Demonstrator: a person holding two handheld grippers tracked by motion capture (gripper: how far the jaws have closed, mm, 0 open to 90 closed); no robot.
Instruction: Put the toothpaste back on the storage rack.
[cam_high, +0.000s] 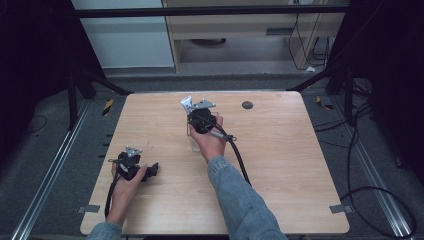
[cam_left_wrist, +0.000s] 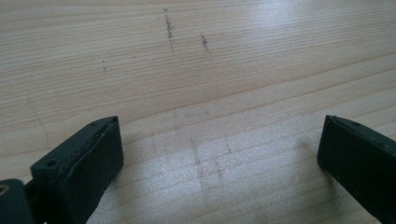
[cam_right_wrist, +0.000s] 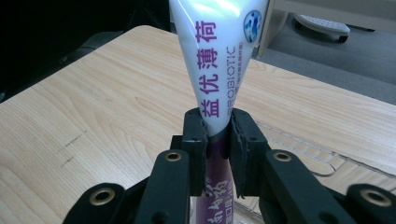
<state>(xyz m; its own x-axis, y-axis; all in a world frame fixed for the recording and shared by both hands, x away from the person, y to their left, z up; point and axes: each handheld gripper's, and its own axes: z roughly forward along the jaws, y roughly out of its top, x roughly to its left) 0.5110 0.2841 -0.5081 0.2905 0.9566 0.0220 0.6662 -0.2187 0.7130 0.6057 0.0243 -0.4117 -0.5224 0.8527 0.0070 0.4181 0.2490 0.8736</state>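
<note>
A white toothpaste tube (cam_right_wrist: 217, 60) with purple lettering stands up between the jaws of my right gripper (cam_right_wrist: 218, 123), which is shut on its narrow lower part. From above, the right gripper (cam_high: 202, 120) is over the middle of the wooden table (cam_high: 280, 150), and the tube's flat pale end (cam_high: 187, 103) sticks out beyond it toward the far edge. My left gripper (cam_high: 152, 170) rests low at the table's front left. In its own view the left gripper (cam_left_wrist: 219, 140) is open, its jaws wide apart over bare wood.
A clear plastic holder (cam_right_wrist: 322, 158) lies on the table just below and behind the tube, faintly visible from above (cam_high: 194, 142). A small dark round disc (cam_high: 247, 105) sits near the far edge. Cables (cam_high: 370, 195) trail over the floor at the right.
</note>
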